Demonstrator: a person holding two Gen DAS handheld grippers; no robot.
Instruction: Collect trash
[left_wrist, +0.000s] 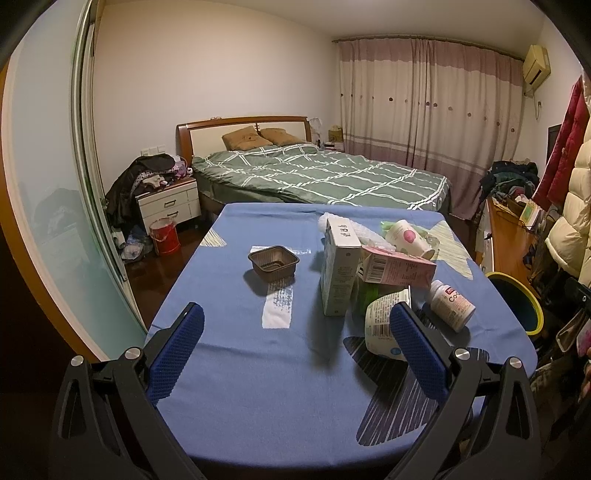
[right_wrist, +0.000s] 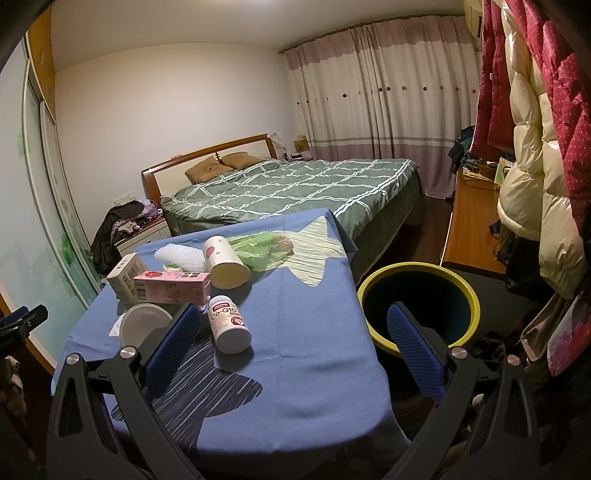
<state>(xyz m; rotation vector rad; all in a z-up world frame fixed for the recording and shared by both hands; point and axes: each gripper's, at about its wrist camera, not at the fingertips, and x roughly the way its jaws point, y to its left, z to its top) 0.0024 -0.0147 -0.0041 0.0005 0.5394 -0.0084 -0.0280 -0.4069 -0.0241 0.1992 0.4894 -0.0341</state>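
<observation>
Both claws spread wide, empty: left gripper (left_wrist: 295, 328), right gripper (right_wrist: 293, 325). Suggest right takes white plastic supplement bottle (right_wrist: 229, 325) mid-body, then yellow-rimmed dark bin (right_wrist: 419, 271) beside table.

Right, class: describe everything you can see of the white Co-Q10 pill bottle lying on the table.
The Co-Q10 pill bottle is white, plastic-looking and cylindrical, with a red brand patch and dark "Co-Q10" lettering on its label. It lies on its side on the blue tablecloth, flat base toward the right wrist camera. It lies just in front of the pink carton, whether touching is unclear. Neither gripper holds it.
</observation>
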